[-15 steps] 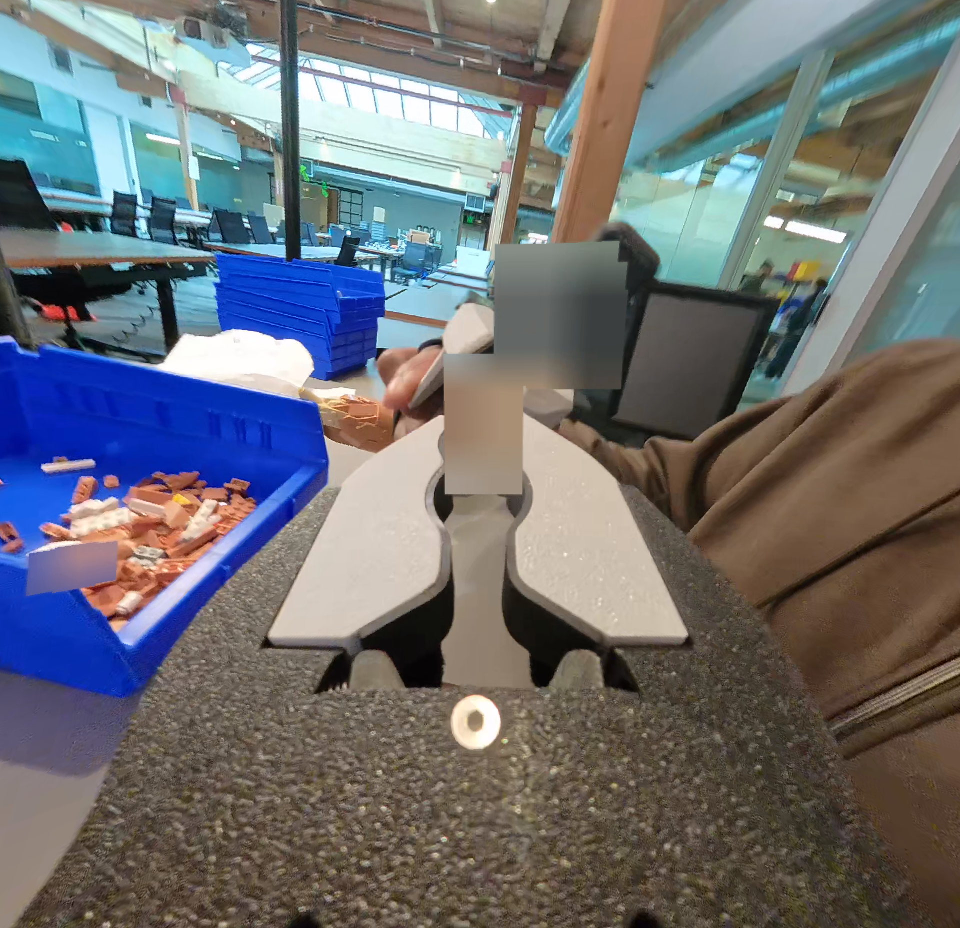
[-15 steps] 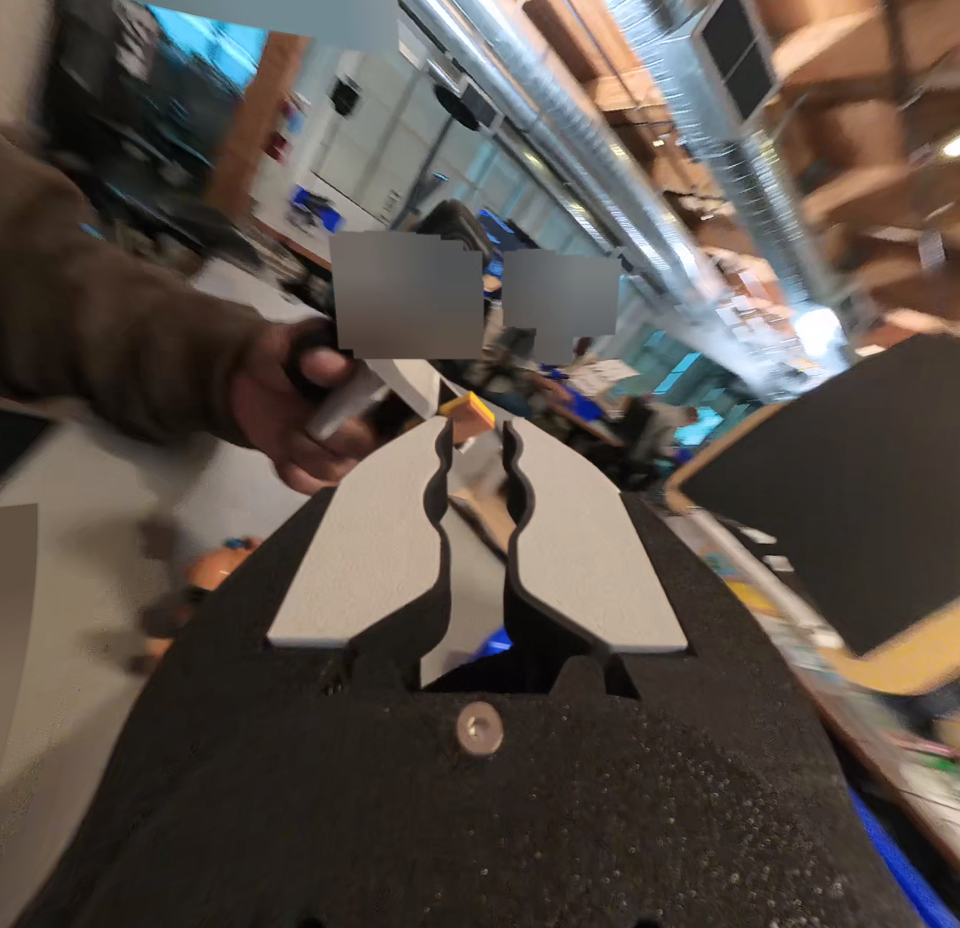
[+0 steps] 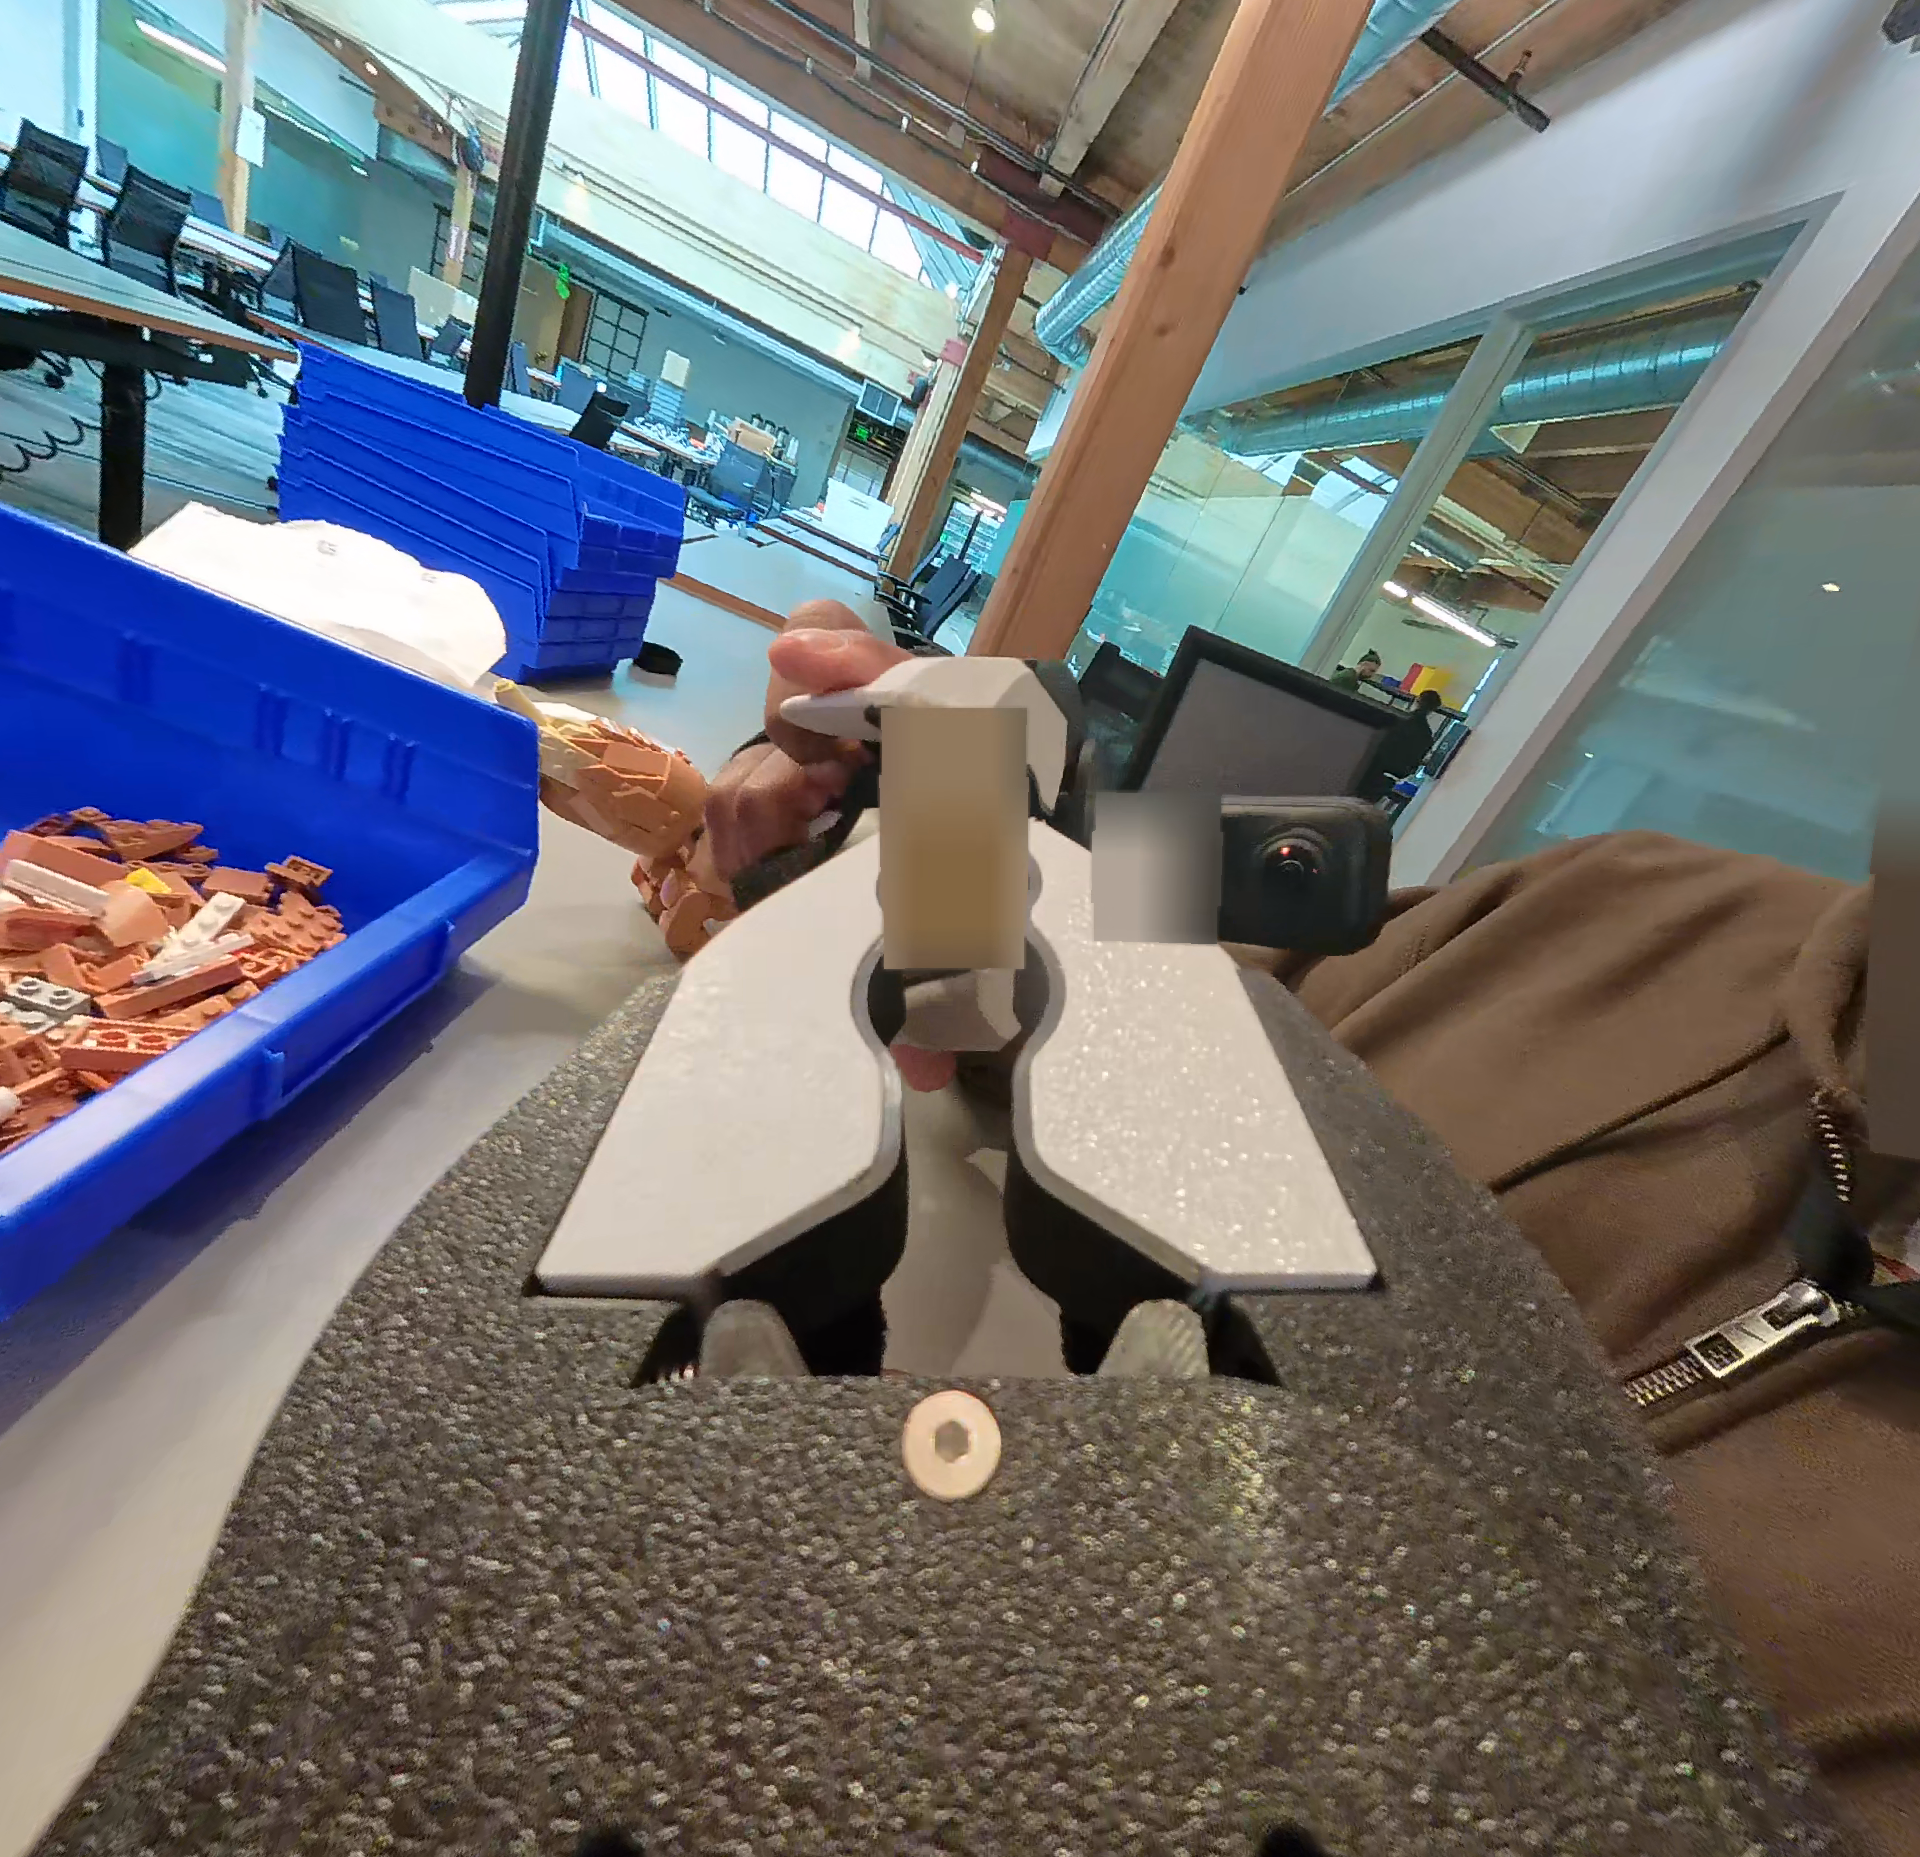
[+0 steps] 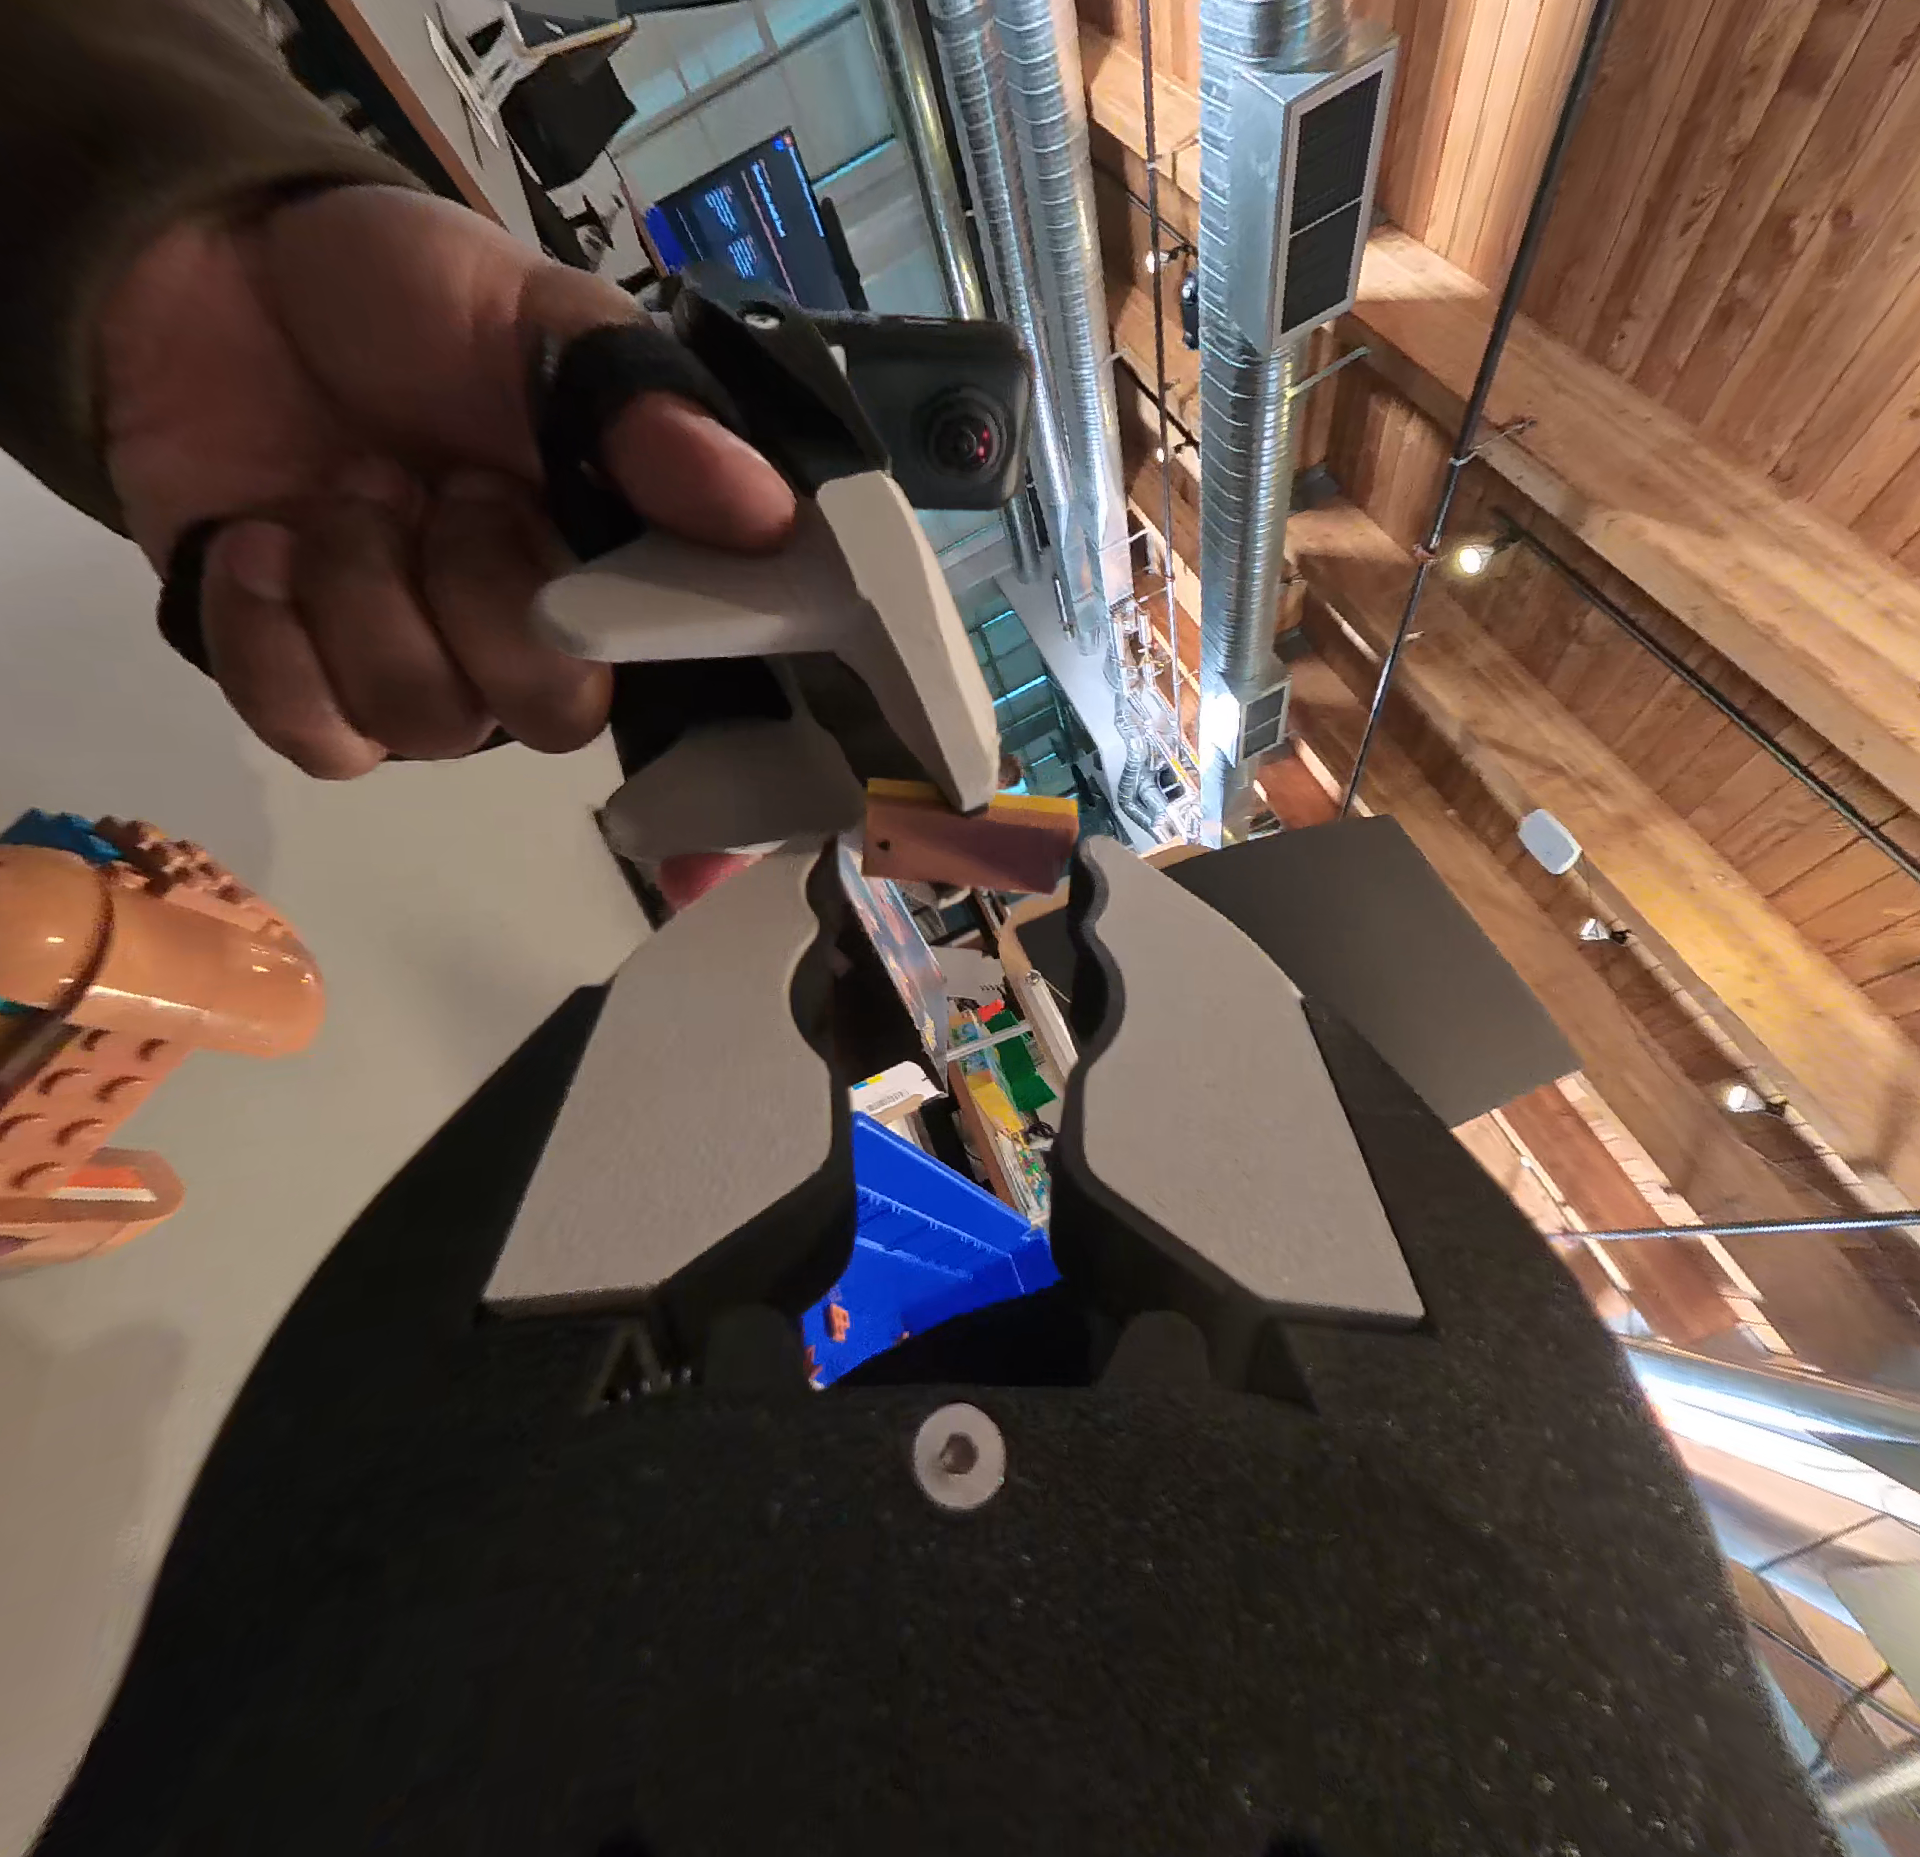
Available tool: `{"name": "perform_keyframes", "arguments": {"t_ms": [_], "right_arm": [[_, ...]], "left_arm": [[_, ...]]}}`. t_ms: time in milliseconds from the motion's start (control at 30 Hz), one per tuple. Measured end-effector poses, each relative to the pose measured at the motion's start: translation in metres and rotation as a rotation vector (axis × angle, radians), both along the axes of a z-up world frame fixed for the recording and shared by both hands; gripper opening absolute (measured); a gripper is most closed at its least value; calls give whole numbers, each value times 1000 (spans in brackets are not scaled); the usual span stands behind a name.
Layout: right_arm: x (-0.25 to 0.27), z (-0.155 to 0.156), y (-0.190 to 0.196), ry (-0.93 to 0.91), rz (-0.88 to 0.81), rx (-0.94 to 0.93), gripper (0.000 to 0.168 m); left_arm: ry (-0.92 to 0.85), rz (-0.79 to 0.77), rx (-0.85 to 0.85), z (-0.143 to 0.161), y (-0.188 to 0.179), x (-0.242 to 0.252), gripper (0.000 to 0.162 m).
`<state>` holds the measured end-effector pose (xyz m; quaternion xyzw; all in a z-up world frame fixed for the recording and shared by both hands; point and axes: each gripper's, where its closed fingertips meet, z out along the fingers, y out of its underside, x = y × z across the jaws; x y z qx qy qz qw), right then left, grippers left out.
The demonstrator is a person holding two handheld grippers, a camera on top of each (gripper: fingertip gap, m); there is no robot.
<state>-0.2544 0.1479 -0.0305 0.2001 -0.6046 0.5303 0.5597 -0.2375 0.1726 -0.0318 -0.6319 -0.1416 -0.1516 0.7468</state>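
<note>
- The left gripper (image 4: 914, 799) has its pale grey fingers (image 4: 904, 644) clamped on a small brown block with a yellow top (image 4: 966, 846), as the right wrist view shows; in its own view a patch hides the tips.
- The block sits just beyond the tips of the right gripper (image 4: 951, 872), in line with the gap. I cannot tell whether it touches them.
- The right gripper's grey fingers (image 4: 707, 1101) stand well apart and hold nothing.
- A hand (image 4: 364, 519) in a brown sleeve (image 4: 156, 93) grips the left gripper's handle below its black camera (image 4: 956, 425).
- An orange-brown brick-built figure (image 3: 623, 768) lies on the grey table (image 3: 561, 934), just beside a blue plastic bin (image 3: 260, 727).
- The bin holds loose brown, tan and white bricks (image 3: 135, 934).
- A crumpled white bag (image 3: 343, 581) and a stack of blue bins (image 3: 468, 498) lie farther back.
</note>
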Motion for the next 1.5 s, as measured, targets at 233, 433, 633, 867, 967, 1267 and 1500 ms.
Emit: {"name": "perform_keyframes", "arguments": {"t_ms": [233,433,633,867,967,1267,1500], "right_arm": [[1,-1,1,-21,17,4,35],[4,-4,1,-84,61,24,35],[10,-11,-4,-83,91,70,35],[13,-11,-4,-66,105,72,35],[15,-9,-4,-34,102,60,36],[18,-6,-4,-16,107,44,36],[19,-4,-3,-58,114,46,34]], "left_arm": [[-2,-20,-9,-2,2,3,16],[54,8,-58,-3,-1,1,25],[17,-50,-63,-5,2,6,26],[-4,-84,-43,-4,0,9,16],[-9,-92,-35,-3,1,10,16],[-4,-64,-36,-3,2,8,16],[33,-49,-35,0,1,9,16]]}}
